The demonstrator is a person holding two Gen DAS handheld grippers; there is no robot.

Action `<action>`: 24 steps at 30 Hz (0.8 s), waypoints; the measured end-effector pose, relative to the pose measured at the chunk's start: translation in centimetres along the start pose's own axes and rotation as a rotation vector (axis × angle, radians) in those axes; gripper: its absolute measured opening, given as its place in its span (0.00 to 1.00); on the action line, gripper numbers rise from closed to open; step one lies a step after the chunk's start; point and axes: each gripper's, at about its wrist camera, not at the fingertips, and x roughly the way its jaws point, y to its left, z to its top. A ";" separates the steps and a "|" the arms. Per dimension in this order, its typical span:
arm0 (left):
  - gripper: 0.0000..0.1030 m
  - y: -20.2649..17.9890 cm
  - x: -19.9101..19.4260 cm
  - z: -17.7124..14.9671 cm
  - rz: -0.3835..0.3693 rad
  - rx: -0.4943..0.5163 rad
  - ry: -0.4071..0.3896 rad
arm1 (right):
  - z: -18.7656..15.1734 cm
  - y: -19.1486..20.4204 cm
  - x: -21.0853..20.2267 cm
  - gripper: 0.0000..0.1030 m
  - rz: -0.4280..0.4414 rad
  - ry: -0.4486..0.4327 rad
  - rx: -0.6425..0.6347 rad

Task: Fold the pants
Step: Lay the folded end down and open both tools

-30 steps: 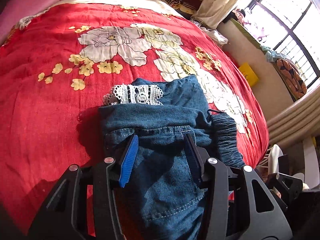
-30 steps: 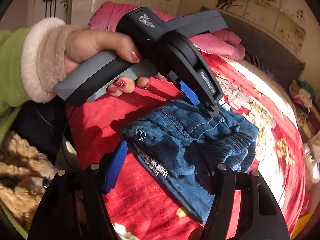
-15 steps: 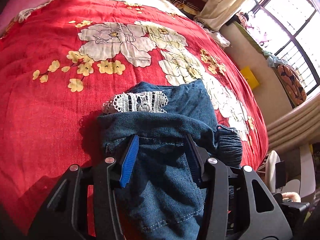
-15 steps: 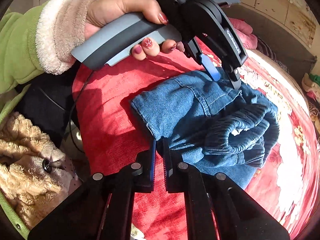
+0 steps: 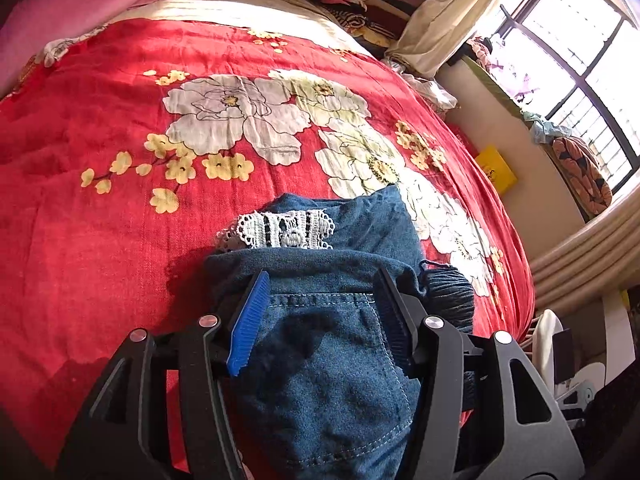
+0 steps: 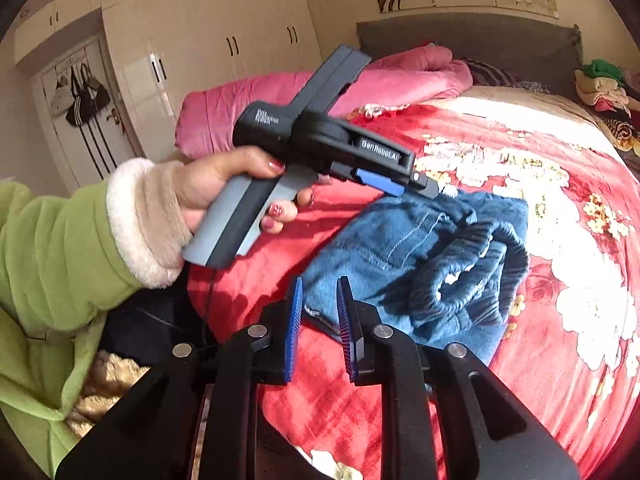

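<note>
**Jeans bundled up on the red bedspread**

The blue denim pants (image 6: 420, 256) sit in a folded heap near the close edge of the red flowered bedspread (image 5: 120, 220), a strip of white lace trim (image 5: 286, 230) poking out at the far fold. The left gripper (image 5: 320, 312) hangs right over the heap, jaws spreading, denim between them, but the pads aren't squeezing it. The right gripper (image 6: 318, 330) sits at the heap's near corner, jaws a narrow gap apart and opening, holding nothing. A hand (image 6: 224, 184) in a green fleece sleeve (image 6: 60, 260) holds the left tool.
</note>
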 end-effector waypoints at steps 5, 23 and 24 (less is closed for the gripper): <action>0.45 -0.1 -0.3 0.0 0.024 0.000 -0.012 | 0.5 -1.3 3.0 0.18 -0.072 0.084 0.042; 0.57 -0.9 -1.3 -0.8 0.086 0.027 -0.066 | -2.7 -5.5 1.2 0.32 -0.039 0.105 0.339; 0.60 -1.0 -1.7 -0.8 0.083 0.030 -0.076 | -2.6 -5.8 0.0 0.34 -0.048 0.074 0.353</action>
